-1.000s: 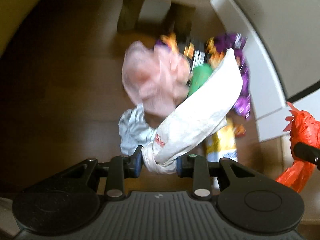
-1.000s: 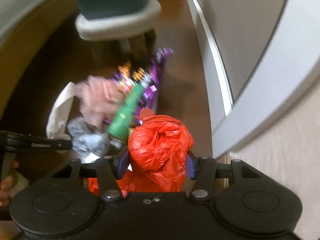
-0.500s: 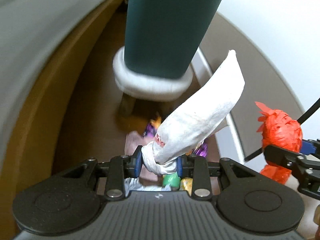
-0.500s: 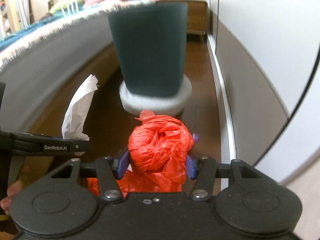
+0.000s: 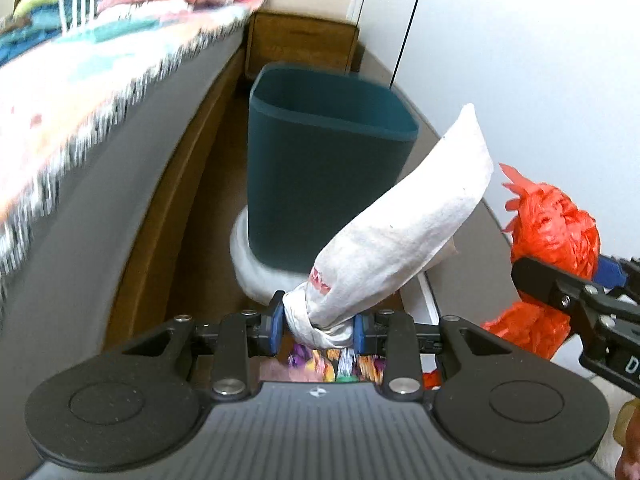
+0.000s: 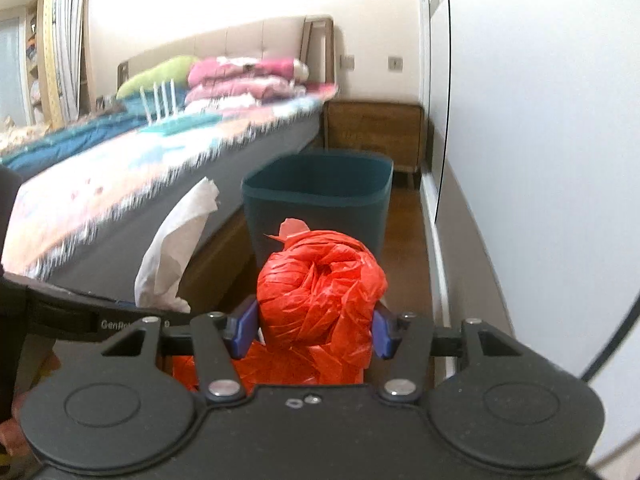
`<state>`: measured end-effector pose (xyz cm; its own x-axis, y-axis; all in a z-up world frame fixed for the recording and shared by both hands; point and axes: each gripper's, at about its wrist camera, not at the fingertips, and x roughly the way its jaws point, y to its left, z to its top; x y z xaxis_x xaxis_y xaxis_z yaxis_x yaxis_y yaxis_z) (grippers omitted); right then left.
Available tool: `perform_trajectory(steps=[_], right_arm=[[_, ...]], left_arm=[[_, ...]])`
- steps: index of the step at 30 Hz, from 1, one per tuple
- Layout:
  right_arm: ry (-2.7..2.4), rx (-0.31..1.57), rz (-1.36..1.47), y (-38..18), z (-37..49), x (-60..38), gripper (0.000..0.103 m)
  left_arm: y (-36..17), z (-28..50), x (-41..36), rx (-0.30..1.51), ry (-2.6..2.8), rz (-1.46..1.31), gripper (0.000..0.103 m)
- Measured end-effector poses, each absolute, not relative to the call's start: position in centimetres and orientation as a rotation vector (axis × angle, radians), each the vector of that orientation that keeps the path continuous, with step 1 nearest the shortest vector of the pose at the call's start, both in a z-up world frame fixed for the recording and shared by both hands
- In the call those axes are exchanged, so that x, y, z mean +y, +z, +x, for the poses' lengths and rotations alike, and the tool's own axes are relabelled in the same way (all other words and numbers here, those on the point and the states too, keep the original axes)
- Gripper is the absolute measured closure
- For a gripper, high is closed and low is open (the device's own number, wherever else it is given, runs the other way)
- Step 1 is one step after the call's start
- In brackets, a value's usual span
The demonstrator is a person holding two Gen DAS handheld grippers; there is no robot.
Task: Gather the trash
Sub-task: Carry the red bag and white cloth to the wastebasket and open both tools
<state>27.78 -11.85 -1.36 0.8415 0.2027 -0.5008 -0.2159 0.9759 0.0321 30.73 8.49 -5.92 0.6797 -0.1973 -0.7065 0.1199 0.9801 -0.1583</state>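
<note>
I work a narrow strip of brown wooden floor point(image 6: 404, 216), hemmed by the grey-sided bed point(image 5: 100, 184) on the left and the white wall point(image 6: 540, 140) on the right. Since a second ago both grippers have risen from the litter pile; the dark teal plastic bin point(image 5: 320, 184) now stands just ahead. My left gripper point(image 5: 318, 328) pinches the knotted end of a white paper bag point(image 5: 404, 232). My right gripper point(image 6: 316, 326) clamps a crumpled orange plastic bag point(image 6: 320, 292), jaws held wide around it.
</note>
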Motion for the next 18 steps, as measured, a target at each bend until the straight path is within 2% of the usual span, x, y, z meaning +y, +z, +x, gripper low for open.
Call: perform_trajectory(steps=[9, 18], right_arm=[[0.173, 0.425, -0.105, 3.1, 32.9, -10.4, 0.049], [0.107, 0.373, -0.175, 4.7, 39.8, -9.1, 0.049]], left_arm=[[-1.2, 35.6, 6.9, 0.691, -0.224, -0.07, 0.072], [2.1, 43.7, 6.5, 0.627, -0.264, -0.056, 0.072]])
